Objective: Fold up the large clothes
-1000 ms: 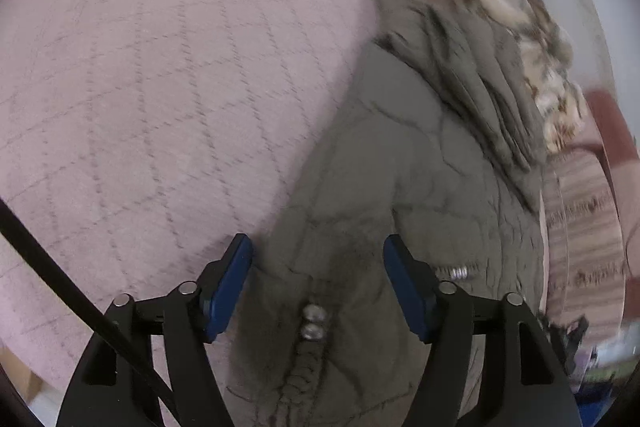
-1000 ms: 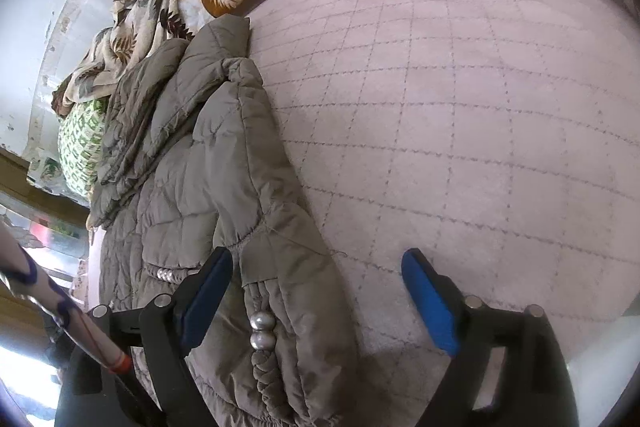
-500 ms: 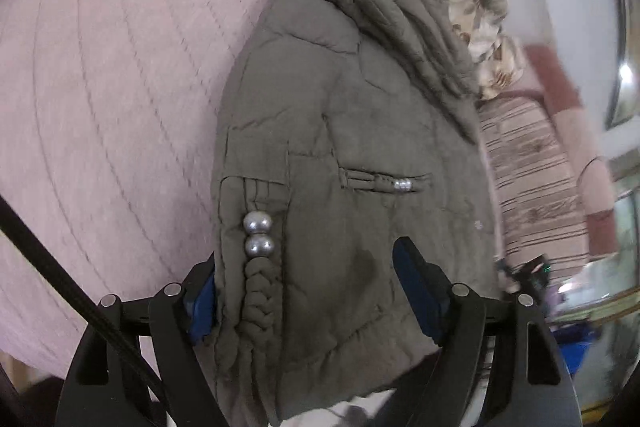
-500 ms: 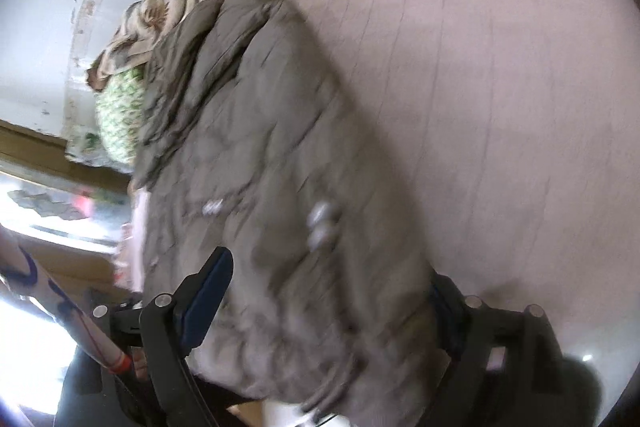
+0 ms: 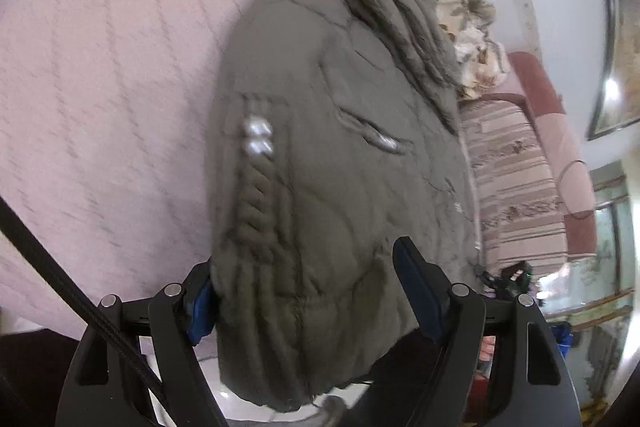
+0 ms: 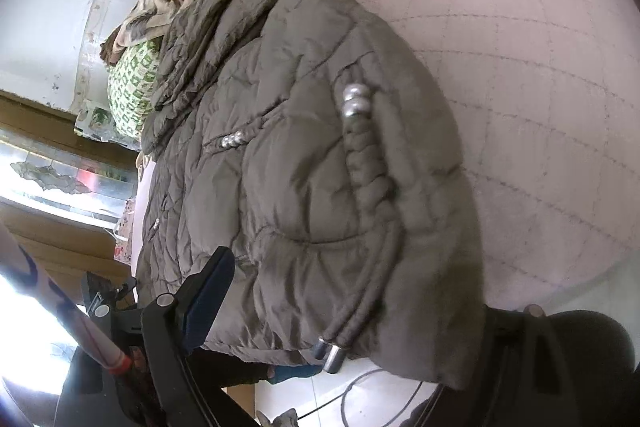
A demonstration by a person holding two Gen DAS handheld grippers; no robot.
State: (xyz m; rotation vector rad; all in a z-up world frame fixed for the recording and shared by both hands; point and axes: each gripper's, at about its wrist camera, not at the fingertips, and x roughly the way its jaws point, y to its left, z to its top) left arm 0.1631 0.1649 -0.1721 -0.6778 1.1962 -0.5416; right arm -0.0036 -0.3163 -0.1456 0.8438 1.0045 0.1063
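Straddling the hem of an olive quilted jacket (image 5: 340, 167) at the bed's (image 5: 100, 87) near edge, both grippers' jaws stand apart, the right gripper (image 6: 340, 311) closing, the left gripper (image 5: 308, 299) unclamped; pinching the hem looks next.

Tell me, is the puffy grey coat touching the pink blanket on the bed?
Touching. The right wrist view shows the grey coat lying flat on the pink blanket, its side edge resting right on it.
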